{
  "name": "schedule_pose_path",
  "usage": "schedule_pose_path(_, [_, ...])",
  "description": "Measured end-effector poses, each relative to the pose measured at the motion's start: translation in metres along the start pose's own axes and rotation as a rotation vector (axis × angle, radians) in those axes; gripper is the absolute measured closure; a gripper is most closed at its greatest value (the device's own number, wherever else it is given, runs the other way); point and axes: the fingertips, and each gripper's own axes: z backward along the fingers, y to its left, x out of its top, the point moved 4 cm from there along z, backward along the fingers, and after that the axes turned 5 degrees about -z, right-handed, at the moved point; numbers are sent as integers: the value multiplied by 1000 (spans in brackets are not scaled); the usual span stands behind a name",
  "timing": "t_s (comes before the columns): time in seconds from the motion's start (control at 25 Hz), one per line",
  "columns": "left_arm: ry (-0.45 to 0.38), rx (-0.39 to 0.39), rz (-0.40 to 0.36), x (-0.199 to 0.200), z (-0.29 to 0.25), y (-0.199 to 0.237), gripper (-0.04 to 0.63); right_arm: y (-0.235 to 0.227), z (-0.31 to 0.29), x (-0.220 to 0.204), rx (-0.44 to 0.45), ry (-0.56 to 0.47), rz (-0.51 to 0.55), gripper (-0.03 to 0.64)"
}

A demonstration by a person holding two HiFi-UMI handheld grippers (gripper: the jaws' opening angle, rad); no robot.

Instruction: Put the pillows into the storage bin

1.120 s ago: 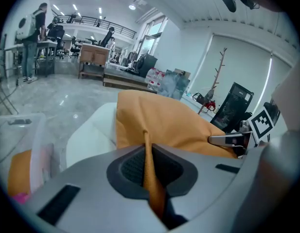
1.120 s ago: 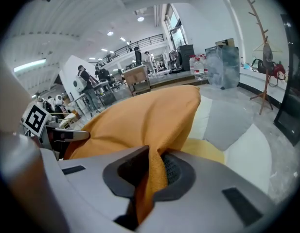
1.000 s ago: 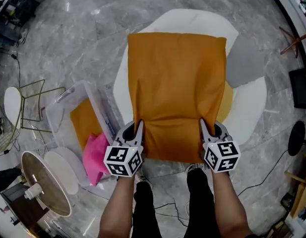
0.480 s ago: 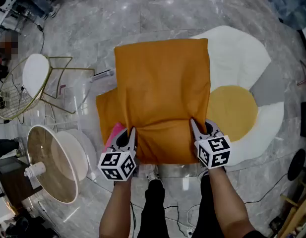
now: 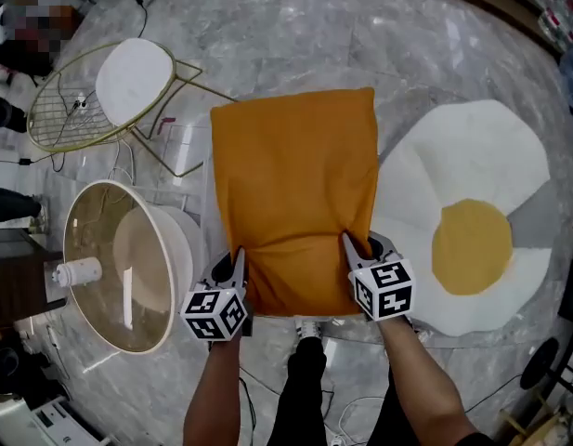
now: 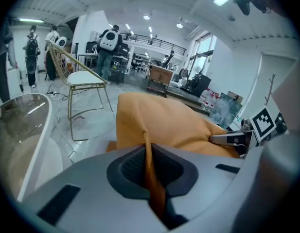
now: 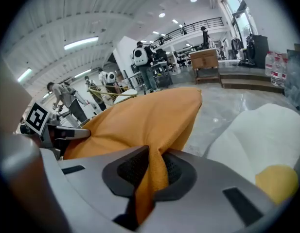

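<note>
Abreast, left tongs (image 5: 239,256), right tongs (image 5: 347,242) clamp pillow (image 5: 295,189).

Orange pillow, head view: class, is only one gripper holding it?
No, the left gripper and the right gripper each pinch a near corner of the orange pillow.

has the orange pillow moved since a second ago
Yes. The orange pillow has gone left. It hung over the egg-shaped cushion and hid most of its yolk. Now it hangs to that cushion's left, yolk uncovered, nearer the wire chair.
</note>
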Motion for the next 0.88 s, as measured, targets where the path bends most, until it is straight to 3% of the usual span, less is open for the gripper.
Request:
schedule_pose_path(0.24, [20,64,41,-34,4,73,569,50,-62,-16,43,74,42,563])
schedule_pose_path(0.6, [115,52,-19,-70,-10,110,559,69,-94,-53,4,176,74,554])
schedule_pose_path(0.8, [123,99,-41,-73,-22,121,423,52,-111,-59,-48,223,18,488])
schedule_pose_path(0.88, [100,94,-79,-71,-20,120,376,42,-111,-63,-100,224,-28,417])
